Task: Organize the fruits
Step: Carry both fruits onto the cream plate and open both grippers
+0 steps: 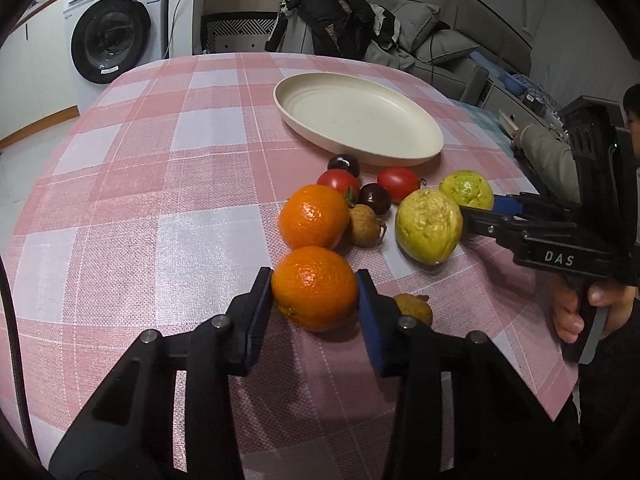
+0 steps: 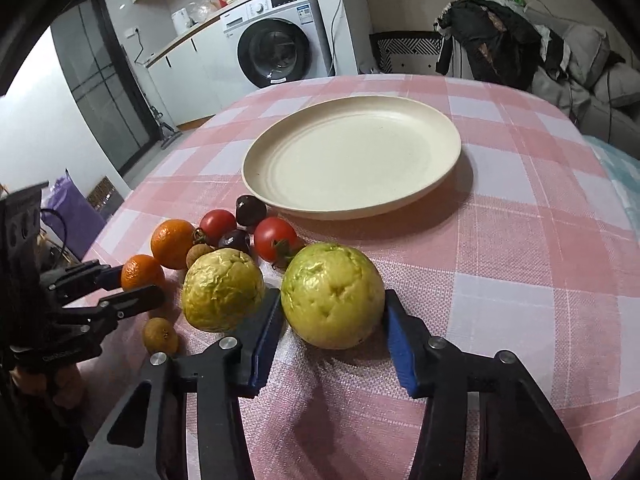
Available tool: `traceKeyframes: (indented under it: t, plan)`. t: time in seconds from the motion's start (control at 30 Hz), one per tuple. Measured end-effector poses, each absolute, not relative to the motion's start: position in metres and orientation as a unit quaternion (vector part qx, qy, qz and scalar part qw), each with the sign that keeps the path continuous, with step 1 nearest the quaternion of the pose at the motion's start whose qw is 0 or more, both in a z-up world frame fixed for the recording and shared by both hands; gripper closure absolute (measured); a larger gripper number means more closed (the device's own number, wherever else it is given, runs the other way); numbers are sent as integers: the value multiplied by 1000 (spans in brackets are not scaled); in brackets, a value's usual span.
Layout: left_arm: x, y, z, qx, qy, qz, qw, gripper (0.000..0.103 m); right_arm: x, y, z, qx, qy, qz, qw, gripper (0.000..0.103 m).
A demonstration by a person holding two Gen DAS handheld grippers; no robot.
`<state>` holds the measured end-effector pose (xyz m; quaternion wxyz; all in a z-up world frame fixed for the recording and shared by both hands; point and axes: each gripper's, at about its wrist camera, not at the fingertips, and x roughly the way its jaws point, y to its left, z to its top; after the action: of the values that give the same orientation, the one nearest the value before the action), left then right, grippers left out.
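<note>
Fruit near the cream plate [image 2: 352, 156]: two oranges, two guavas, two tomatoes, two dark cherries, two longans. Left gripper [image 1: 316, 292] clasps the nearest orange [image 1: 314, 288]; right gripper [image 2: 332, 312] brackets the right guava [image 2: 332, 294], contact unclear.

Oranges [image 1: 314, 288], guavas [image 2: 332, 295], tomatoes [image 2: 275, 238] clustered beside empty cream plate [image 2: 352, 156].

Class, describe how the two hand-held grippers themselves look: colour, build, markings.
Each hand-held gripper, left and right, has black plastic linkage arms with silver pivot pins and two fingers faced with blue pads. The right one's body carries white letters "DAS" above a pistol-style handle.
</note>
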<state>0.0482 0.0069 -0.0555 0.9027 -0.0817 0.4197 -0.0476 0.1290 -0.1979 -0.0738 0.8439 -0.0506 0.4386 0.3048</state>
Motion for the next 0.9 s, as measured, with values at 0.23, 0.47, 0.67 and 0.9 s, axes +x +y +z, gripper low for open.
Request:
traceKeyframes:
  t: [0.23,0.47,0.67,0.9]
  plan:
    - [39,10,-37,-83,390,-43,916,66,122,-199,-69,-49,416,316,851,53]
    - [43,8,-12,-78,359,-48,929,66,116,-205,-54,-28,391,322,862,53]
    - [60,5,-6,-83,350,-52,932,66,118,-200,-39,-13,370,322,871,53]
    - [90,-2,0,-77,337,-60,936,66,138,-193,-30,4,364,309,879,53]
